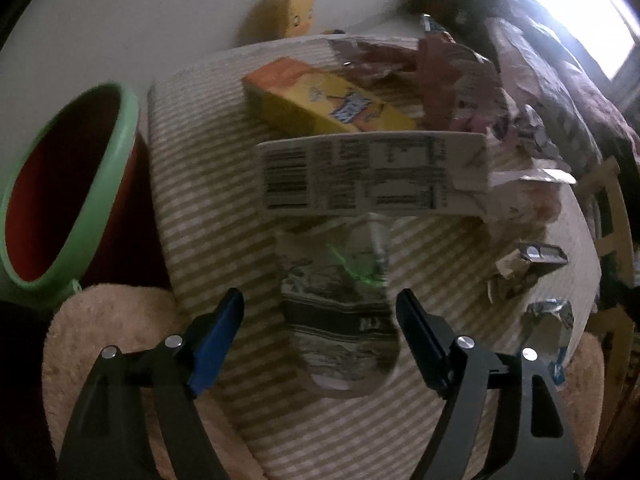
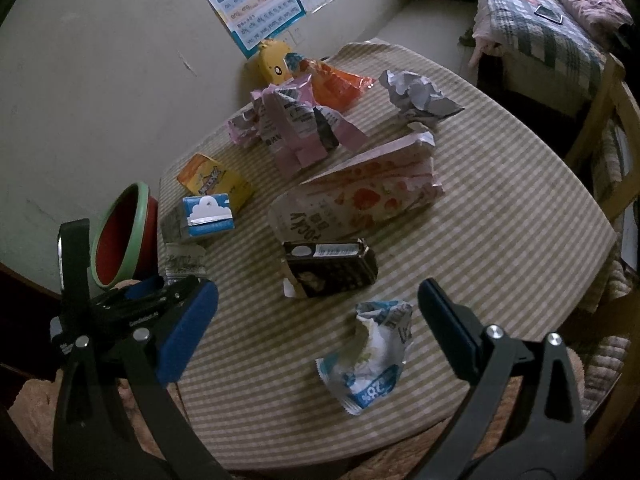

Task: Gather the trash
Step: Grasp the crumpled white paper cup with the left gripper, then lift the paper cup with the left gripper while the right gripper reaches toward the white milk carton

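Note:
My left gripper [image 1: 320, 320] is open, its jaws on either side of a flattened clear plastic bottle [image 1: 340, 304] lying on the striped table [image 1: 200, 184]. Behind the bottle stand a white-and-blue carton [image 1: 372, 176] and a yellow box [image 1: 320, 100]. My right gripper [image 2: 318, 316] is open above a crumpled blue-white wrapper [image 2: 372, 356]. The right wrist view also shows the bottle [image 2: 184, 258], the blue carton [image 2: 208, 214], the yellow box [image 2: 216, 182], a dark box [image 2: 332, 268], a strawberry-print bag [image 2: 360, 196], pink wrappers [image 2: 292, 124] and crumpled paper [image 2: 416, 94].
A green-rimmed red bin [image 1: 64, 184] stands left of the table; it also shows in the right wrist view [image 2: 124, 236]. A yellow duck toy [image 2: 274, 62] sits by the wall. A wooden chair [image 2: 608, 128] and a bed [image 2: 540, 16] are to the right.

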Motion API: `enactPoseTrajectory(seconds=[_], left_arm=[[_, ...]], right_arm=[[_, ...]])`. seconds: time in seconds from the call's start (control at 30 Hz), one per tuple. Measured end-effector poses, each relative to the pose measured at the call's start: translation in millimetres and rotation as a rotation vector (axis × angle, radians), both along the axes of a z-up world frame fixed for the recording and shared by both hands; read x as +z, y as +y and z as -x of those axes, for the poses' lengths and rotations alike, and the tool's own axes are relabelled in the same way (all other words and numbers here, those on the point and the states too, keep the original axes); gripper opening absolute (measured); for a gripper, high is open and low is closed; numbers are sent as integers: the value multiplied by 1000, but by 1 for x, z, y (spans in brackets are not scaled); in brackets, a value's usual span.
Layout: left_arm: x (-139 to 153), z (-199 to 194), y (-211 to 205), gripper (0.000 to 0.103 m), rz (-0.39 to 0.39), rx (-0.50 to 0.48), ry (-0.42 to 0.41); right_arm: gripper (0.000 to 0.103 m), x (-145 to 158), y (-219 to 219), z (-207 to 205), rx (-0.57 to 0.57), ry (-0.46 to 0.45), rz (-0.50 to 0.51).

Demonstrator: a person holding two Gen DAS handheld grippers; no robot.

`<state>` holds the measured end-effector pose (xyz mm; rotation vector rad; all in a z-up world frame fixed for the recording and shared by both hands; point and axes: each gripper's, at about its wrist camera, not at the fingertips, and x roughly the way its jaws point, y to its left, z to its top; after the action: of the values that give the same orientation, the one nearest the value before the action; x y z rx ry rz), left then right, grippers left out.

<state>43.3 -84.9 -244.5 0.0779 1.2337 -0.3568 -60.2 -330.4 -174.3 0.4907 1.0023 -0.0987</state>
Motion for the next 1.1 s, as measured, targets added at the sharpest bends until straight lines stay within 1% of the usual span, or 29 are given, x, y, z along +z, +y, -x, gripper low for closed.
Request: enactPoseTrajectory(seconds=[0.17,0.2,0.23,0.3,0.47,0.57,0.73,0.87,0.93,1.0,1.1], left_arm=[[-5,-3,-2,74,-19,-13,-3],[-6,-2,-3,73,-5,-17,4],[-6,-2,-3,70,7,-18,5],[-6,-1,-3,53,13,-26,7],[-7,-1,0,50,41,-29,11],[-2,0,5,48,71,-25,17],[19,12,28,48,154,-8,24],[33,26,49,48,202,6,22],[40,30,60,48,218,31,-5],[49,28,69,48,227,67,-58],[66,27,78,48,226,93,-130]], right_arm=[[99,-2,3,-2,12,8,0],[99,-2,4,-3,15,9,2],[99,-2,5,-3,18,11,6],[99,-3,5,-4,18,18,6],[99,-5,5,-5,19,25,6],[99,-5,6,-6,21,32,8],[99,-2,9,-10,46,40,34],[99,1,17,-21,83,51,59],[99,4,24,-30,119,54,80],[99,8,37,-44,173,58,117],[99,9,59,-64,265,78,186]])
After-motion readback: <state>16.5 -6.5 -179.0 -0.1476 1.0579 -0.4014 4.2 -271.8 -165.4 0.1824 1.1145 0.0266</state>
